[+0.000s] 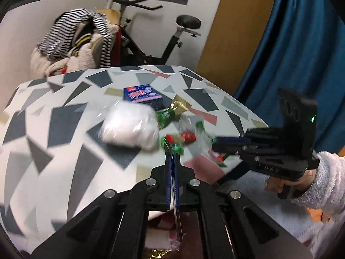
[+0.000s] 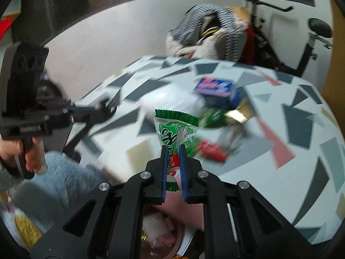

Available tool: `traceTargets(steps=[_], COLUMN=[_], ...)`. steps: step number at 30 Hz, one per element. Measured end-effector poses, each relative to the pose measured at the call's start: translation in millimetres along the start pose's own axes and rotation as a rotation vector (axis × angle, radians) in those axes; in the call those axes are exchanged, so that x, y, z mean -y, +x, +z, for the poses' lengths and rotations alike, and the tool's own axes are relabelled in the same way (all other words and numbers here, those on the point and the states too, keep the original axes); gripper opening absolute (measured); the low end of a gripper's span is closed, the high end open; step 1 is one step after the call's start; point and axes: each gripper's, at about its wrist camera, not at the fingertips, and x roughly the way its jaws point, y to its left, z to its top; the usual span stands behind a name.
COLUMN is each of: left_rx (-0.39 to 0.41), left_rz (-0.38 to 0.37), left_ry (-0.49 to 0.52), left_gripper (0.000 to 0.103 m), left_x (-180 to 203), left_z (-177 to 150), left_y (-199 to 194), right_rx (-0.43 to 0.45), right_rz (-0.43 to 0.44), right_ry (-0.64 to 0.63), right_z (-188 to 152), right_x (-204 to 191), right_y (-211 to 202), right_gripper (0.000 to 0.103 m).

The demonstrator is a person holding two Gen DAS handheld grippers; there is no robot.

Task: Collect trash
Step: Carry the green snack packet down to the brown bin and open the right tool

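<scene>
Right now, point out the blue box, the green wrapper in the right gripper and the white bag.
blue box [image 1: 141, 95], left wrist view, printed top.
green wrapper [image 2: 172, 129], right wrist view, upper half.
white bag [image 1: 129, 126], left wrist view, middle.

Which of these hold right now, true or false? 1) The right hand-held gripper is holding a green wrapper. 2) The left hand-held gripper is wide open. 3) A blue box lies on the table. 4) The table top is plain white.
1) True: the right hand-held gripper is shut on the green wrapper, which sticks up between its pads.
2) False: the left hand-held gripper is shut, its pads together; whether it pinches anything cannot be told.
3) True: the blue box lies on the table, behind a white bundle.
4) False: the table carries a pattern of grey, pink and tan shapes.
</scene>
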Motion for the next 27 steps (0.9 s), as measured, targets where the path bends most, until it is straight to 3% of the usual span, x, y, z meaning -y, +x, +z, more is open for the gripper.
traceTargets(steps=[10,16,19,21,23,27], left_rx=[0.027,0.017,0.008,0.004,-0.001,-0.01], left_rz=[0.019,0.019,0.017,0.016,0.015,0.014], left_ry=[-0.061,-0.074,-0.074,-0.076,-0.082,-0.082], left_gripper=[0.003,0.003,0.003,0.003,0.003,0.003], left_x=[-6,-9,-11,-12,-14,-14], left_z=[-58,-68,-69,-70,-71,-73], left_y=[-31,-26,-22,-20,-18,-15], right_rx=[-0.238,-0.395,-0.415,-0.417,-0.413,-0.391], right_rz=[0.146,0.157,0.156,0.157,0.162,0.15], right_ry=[-0.129,-0.095,-0.085,-0.073,-0.068,-0.061], right_z=[-62,-86,-89,-89,-92,-91], right_x=[-73,-77,-79,-79,-78,-75], right_y=[54,99,106,107,106,102], right_gripper=[0.014,0.015,0.016,0.023,0.039,0.045])
